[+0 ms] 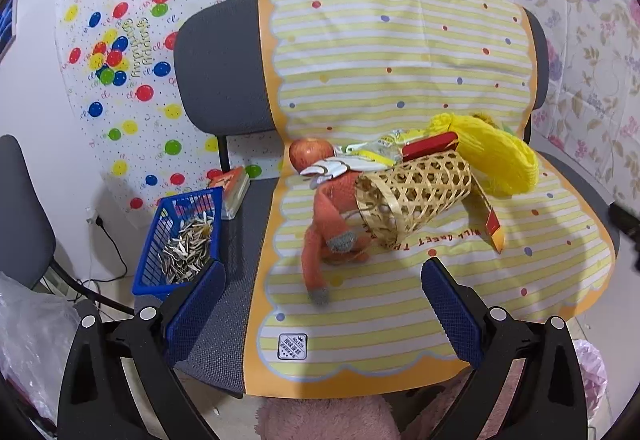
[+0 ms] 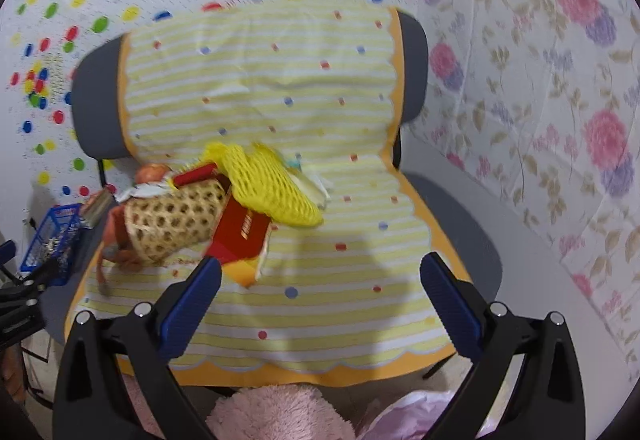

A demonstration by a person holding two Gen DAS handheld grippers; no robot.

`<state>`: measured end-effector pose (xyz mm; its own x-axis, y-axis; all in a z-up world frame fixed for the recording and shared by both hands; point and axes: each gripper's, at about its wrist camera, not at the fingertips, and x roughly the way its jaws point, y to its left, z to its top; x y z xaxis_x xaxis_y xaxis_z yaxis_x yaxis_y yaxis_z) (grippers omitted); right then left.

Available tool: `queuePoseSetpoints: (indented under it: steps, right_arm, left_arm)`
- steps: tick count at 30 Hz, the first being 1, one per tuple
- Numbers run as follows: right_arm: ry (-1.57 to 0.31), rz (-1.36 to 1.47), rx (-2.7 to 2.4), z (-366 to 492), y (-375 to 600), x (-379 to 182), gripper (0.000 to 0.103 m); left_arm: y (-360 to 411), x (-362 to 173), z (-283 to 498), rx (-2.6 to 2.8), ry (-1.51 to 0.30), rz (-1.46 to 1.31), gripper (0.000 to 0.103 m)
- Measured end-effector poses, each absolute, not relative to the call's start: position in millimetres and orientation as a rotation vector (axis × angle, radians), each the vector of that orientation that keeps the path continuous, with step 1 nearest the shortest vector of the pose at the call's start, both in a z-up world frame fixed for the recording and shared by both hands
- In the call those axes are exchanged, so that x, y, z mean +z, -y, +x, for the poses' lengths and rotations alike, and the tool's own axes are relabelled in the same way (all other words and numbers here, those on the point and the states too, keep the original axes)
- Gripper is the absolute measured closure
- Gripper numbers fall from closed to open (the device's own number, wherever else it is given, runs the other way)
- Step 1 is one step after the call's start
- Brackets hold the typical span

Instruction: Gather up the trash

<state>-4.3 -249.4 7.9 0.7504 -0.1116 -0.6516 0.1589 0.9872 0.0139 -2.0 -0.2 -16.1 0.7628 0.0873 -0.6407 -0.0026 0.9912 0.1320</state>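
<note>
Left gripper (image 1: pixel 322 302): blue ribbed pads spread wide at bottom of frame, nothing between them. Right gripper (image 2: pixel 320 298): the same, jaws apart and empty, above pink fluffy fabric (image 2: pixel 276 414).

Both hover over a grey mesh chair (image 1: pixel 224 60) draped with a glossy yellow-and-white striped plastic sheet (image 1: pixel 400 52), orange scalloped border, small coloured dots.

Lower left of the left view: blue plastic lattice basket (image 1: pixel 160 240) on the seat's edge, holding a heap of pale, thin sunflower-seed shells (image 1: pixel 186 246), dry and splintery.

Centre of frame, on the sheet: a cluster of clutter. Woven bamboo basket (image 1: pixel 414 196) lies on its side, open hexagonal weave. An orange knitted toy (image 1: pixel 324 224) with grey hands lies touching it on the left. Behind them, a red apple (image 1: pixel 310 154), crumpled white-and-yellow wrappers (image 1: pixel 360 158), a red-and-orange cardboard box (image 2: pixel 240 236) leaning against the basket, and yellow foam netting (image 1: pixel 496 156), soft and puffy.

Far: balloon-print plastic backdrop (image 1: pixel 132 20); floral one (image 2: pixel 560 80) at right.
</note>
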Motion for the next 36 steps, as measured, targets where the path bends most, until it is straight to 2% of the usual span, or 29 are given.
queuePoseSetpoints:
  steps: [9,12,20,36]
  right_arm:
    - [-0.785,0.091,-0.150,52,245,-85,0.006]
    - [-0.911,0.113,-0.138,74,249,-106,0.006]
    - [-0.851,0.153,-0.113,69,251,-111,0.005]
    - [-0.854,0.155,-0.115,73,252,-113,0.005]
  left_arm:
    - [-2,-42,12,0.071,-0.752,0.138,0.006]
    - [-1,-46,16,0.070,-0.760,0.137,0.006]
    - [2,-56,27,0.054,-0.796,0.139,0.006]
    - [13,-61,30,0.040,-0.816,0.158,0.006]
